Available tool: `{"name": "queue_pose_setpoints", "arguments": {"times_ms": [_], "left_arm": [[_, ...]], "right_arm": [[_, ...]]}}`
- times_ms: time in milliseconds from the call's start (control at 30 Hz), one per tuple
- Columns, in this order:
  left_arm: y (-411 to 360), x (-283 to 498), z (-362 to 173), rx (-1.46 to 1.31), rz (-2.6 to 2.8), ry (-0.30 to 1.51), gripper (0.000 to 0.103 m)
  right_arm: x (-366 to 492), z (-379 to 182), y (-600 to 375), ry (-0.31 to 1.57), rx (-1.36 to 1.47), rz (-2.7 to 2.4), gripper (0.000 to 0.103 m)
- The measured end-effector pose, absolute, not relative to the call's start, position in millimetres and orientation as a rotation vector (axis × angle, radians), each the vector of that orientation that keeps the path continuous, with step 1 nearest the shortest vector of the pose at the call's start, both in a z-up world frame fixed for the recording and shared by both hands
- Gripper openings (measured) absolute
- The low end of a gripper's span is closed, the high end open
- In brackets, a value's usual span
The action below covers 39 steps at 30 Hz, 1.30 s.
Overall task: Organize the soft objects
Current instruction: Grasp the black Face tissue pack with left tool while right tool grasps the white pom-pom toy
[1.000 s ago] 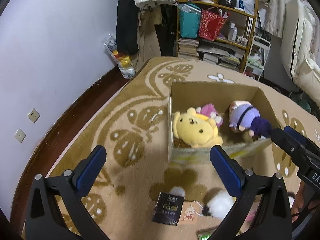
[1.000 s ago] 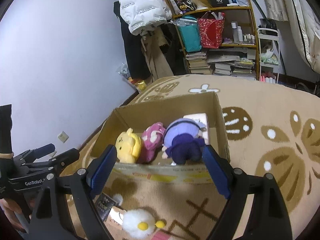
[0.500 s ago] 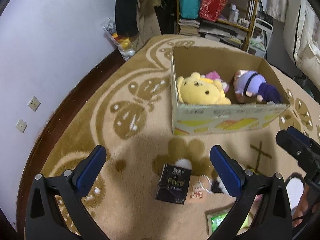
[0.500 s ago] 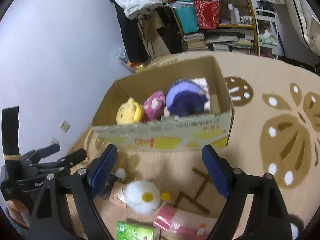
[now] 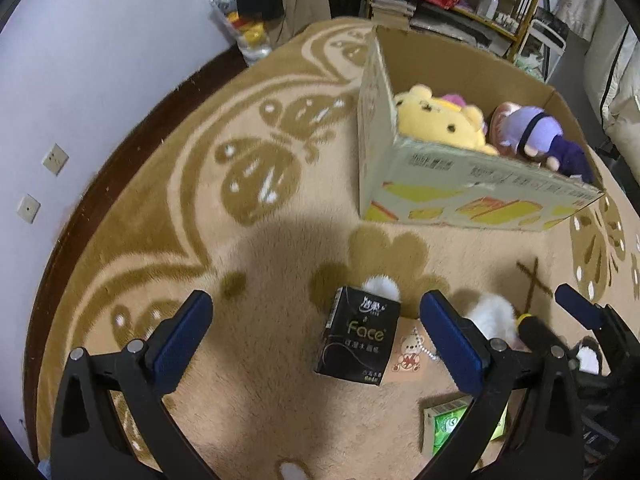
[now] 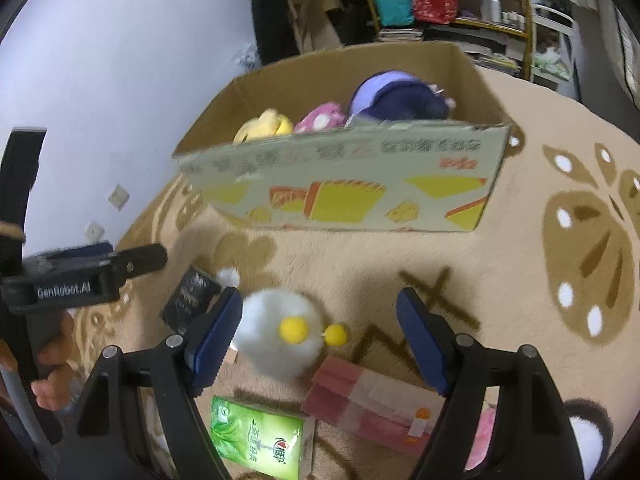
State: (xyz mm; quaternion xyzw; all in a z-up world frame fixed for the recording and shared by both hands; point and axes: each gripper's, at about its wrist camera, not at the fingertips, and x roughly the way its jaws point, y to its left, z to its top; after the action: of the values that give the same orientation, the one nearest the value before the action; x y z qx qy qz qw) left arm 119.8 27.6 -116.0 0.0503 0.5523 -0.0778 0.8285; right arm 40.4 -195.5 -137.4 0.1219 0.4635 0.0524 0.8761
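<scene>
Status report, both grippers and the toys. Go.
Left gripper open over black tissue pack. Right gripper closing around white fluffy toy, not gripped. Three plushies in cardboard box.

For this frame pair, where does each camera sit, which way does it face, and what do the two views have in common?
Left wrist: on the left gripper, tilted steeply down at the rug; black tissue pack between its open fingers.
Right wrist: on the right gripper, angled down; white fluffy toy between its closing jaws, untouched; a hand holds the left gripper.
Shared: cardboard box, black pack, white toy.
</scene>
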Motion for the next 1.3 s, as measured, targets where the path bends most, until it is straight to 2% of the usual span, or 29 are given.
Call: {"name": "queue_pose_setpoints", "arguments": {"times_ms": [567,800,867,933,1300], "left_arm": [[14,128,-149,0.166,-0.167,1.268,0.102],[12,130,-153,0.192,-0.16,1.265,0.102],[11,132,-154,0.209,-0.151,1.258,0.102],[10,133,-155,0.23,-0.142,1.255,0.102],[3,135,-177,0.293,-0.13,1.317,0.102]], "right_arm": [[49,-167,-165,1.062,0.166,0.185,0.083],[58,-179,-156,1.094,0.117,0.191,0.069],[60,-180,-156,1.088,0.13,0.2,0.057],[61,-177,-157,1.081,0.125,0.189,0.04],[63,-173,-166,1.063,0.146,0.142,0.039]]}}
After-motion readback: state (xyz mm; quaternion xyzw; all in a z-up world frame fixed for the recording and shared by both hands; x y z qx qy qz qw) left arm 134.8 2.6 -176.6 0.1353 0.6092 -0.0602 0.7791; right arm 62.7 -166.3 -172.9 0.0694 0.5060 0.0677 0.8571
